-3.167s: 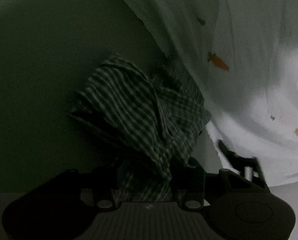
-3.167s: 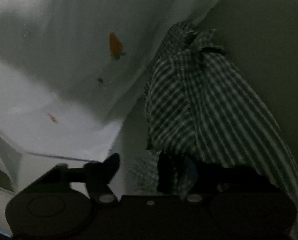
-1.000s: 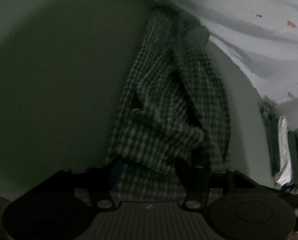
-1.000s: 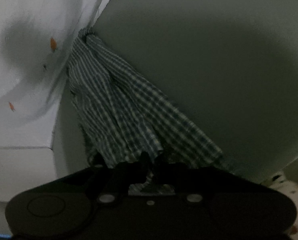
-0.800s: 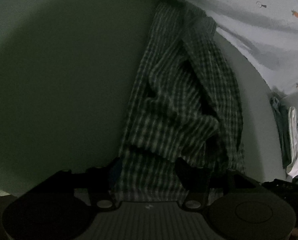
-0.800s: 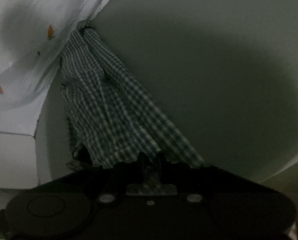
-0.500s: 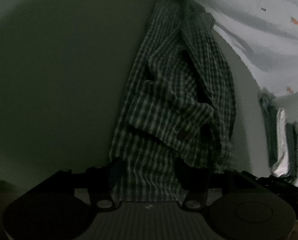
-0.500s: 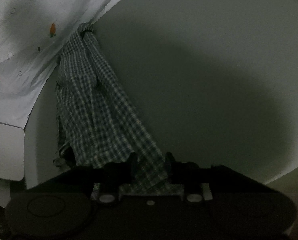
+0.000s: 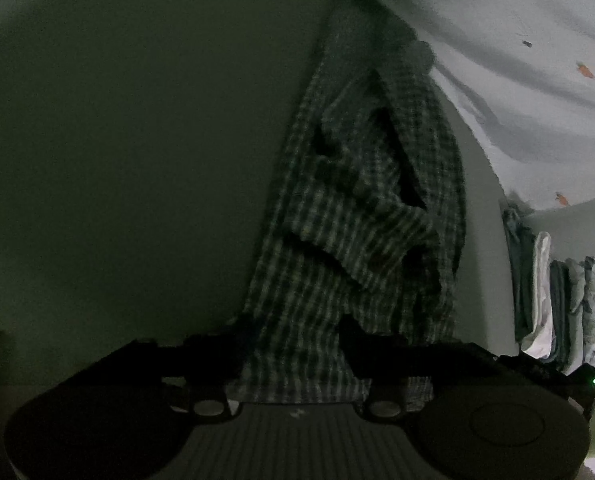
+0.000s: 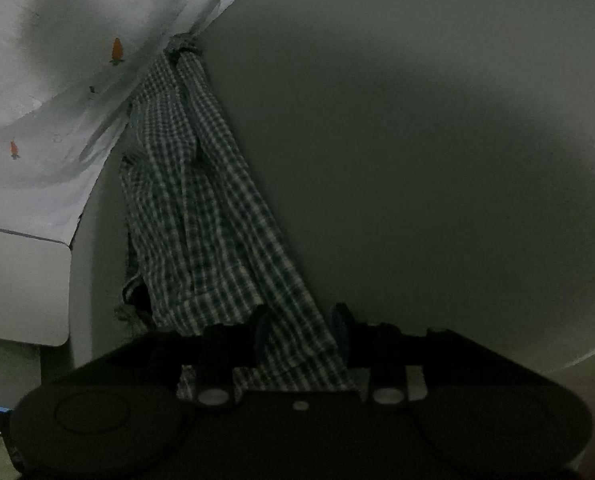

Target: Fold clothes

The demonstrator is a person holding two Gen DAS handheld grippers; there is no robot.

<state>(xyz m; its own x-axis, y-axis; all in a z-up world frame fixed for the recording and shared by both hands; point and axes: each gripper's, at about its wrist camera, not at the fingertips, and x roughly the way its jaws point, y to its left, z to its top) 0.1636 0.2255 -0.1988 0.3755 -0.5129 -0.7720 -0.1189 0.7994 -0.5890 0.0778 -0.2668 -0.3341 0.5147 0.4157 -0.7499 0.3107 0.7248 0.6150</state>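
A green-and-white checked garment [image 9: 357,208] lies crumpled in a long strip on a grey surface [image 9: 137,160]. Its near end runs between the fingers of my left gripper [image 9: 293,324], whose jaws stand wide apart. In the right wrist view the same garment [image 10: 201,208] stretches from my right gripper [image 10: 299,320] to a bunched far end by a white sheet. The right jaws are also apart, with the cloth lying loose between them. The scene is dim.
A white sheet with small carrot prints [image 9: 517,60] borders the grey surface [image 10: 417,160] and shows in the right wrist view too [image 10: 57,120]. A stack of folded clothes [image 9: 545,292] stands at the right. A white rounded-corner slab [image 10: 17,280] sits at left.
The right jaws, shut on the garment's edge a second ago, have spread apart. The garment has been drawn out from a heap into a long strip. The left jaws keep the same width.
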